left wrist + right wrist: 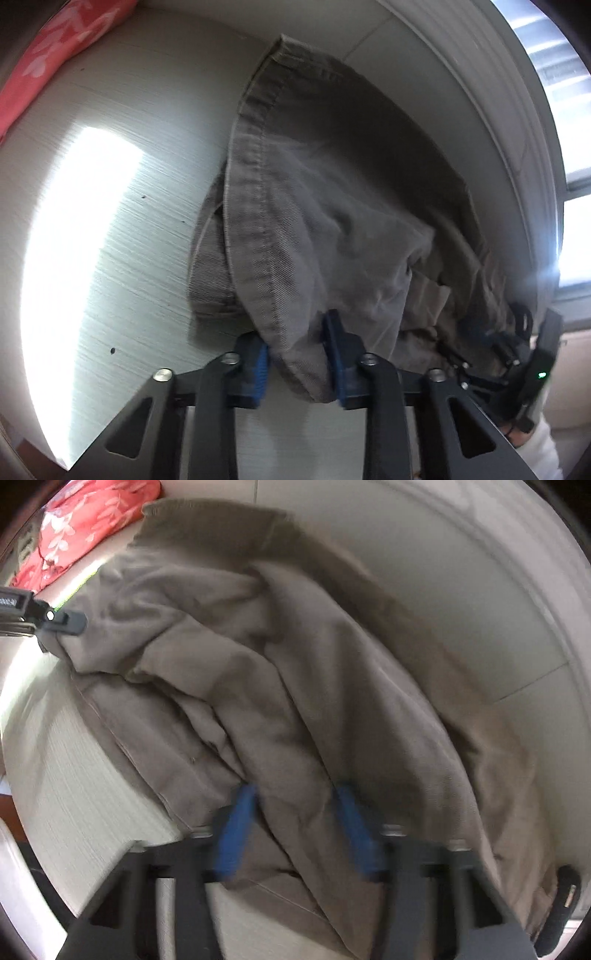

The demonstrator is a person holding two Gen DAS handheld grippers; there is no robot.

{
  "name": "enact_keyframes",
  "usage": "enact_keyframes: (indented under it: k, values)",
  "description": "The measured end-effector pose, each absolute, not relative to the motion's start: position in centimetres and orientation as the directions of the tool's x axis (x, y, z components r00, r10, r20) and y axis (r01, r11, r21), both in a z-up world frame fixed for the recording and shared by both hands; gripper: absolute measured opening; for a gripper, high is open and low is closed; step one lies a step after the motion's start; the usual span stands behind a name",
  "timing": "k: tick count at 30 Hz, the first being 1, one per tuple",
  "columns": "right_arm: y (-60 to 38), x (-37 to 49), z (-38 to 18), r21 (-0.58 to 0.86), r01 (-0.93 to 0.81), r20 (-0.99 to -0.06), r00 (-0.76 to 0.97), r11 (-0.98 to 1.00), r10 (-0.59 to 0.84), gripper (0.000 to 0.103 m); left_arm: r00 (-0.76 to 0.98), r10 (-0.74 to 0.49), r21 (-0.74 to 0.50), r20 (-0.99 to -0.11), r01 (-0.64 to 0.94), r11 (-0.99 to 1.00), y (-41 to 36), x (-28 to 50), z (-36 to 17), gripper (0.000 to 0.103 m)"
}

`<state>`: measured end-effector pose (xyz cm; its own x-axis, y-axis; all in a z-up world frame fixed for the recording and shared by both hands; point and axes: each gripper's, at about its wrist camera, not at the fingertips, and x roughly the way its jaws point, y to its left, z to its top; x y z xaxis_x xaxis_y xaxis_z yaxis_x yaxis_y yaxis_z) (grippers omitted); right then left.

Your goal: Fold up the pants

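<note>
Currently, grey-brown pants (332, 192) heaped on pale counter (122, 229), left tongs (295, 354) clamped on a stitched hem edge, right tongs (295, 830) apparently pinching a fabric fold, view blurred, red floral cloth (81, 528) at far edge.

The grey-brown twill cloth pants (332, 192), matt and ribbed along a stitched hem, lie ahead of the gripper on a pale, finely grained, glossy tabletop (122, 229); beyond-left, coral printed fabric (48, 62).
</note>
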<state>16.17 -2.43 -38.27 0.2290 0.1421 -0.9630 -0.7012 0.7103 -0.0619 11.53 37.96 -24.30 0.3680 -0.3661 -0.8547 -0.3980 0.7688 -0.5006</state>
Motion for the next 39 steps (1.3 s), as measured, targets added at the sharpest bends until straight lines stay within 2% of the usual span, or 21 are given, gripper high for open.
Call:
enact_keyframes:
  k: [2,3,9,12,15,19,22,27,30,32,35,38,39]
  values:
    - [-3.7,17.1,-37.8,-0.005,-0.668,-0.963,0.203,0.744,0.176,0.008,0.402,-0.365,-0.520,-0.840,-0.403,0.753,38.1,11.2,-23.1,0.020]
    - [-4.7,17.7,-37.3,0.047,-0.649,-0.960,0.182,0.760,0.214,0.003,0.414,-0.362,-0.524,-0.835,-0.402,0.751,38.0,11.0,-22.6,0.019]
    - [-8.9,17.2,-32.2,0.178,-0.622,-0.900,0.210,0.763,0.381,0.002,0.491,-0.348,-0.555,-0.799,-0.377,0.742,38.1,10.2,-18.2,0.018]
    - [-9.7,15.5,-29.9,0.209,-0.651,-0.868,0.221,0.730,0.445,0.002,0.494,-0.337,-0.545,-0.801,-0.372,0.751,38.2,9.9,-17.4,0.019]
    - [-10.2,14.9,-30.0,0.230,-0.672,-0.860,0.198,0.704,0.469,0.002,0.470,-0.324,-0.521,-0.821,-0.386,0.761,38.3,9.5,-18.1,0.019]
    - [-9.6,14.0,-31.3,0.227,-0.710,-0.875,0.151,0.666,0.459,0.002,0.440,-0.295,-0.497,-0.848,-0.472,0.728,39.8,9.1,-19.7,0.019]
    - [-10.7,13.2,-31.4,0.247,-0.703,-0.876,0.133,0.667,0.464,0.003,0.474,-0.293,-0.527,-0.831,-0.500,0.687,41.7,8.2,-19.5,0.019]
    - [-8.8,12.3,-34.0,0.111,-0.742,-0.930,0.158,0.662,0.333,0.003,0.466,-0.257,-0.488,-0.847,-0.488,0.723,42.3,8.5,-19.7,0.019]
    - [-7.9,12.5,-34.6,0.121,-0.731,-0.946,0.120,0.672,0.301,0.005,0.418,-0.219,-0.423,-0.882,-0.496,0.758,42.8,9.4,-20.9,0.019]
    - [-8.1,12.8,-34.4,0.126,-0.719,-0.947,0.118,0.683,0.299,0.006,0.403,-0.224,-0.423,-0.887,-0.520,0.742,43.5,9.3,-22.0,0.019]
    - [-8.5,13.2,-33.4,0.186,-0.687,-0.944,0.073,0.703,0.322,0.019,0.398,-0.215,-0.418,-0.892,-0.545,0.727,44.0,9.3,-22.5,0.019]
    - [-10.2,13.4,-31.5,0.250,-0.611,-0.919,0.094,0.751,0.382,0.033,0.444,-0.180,-0.426,-0.878,-0.551,0.718,44.5,8.8,-20.7,0.019]
    - [-11.2,13.6,-30.9,0.266,-0.583,-0.911,0.108,0.768,0.398,0.041,0.462,-0.173,-0.433,-0.870,-0.546,0.717,44.3,8.7,-19.8,0.019]
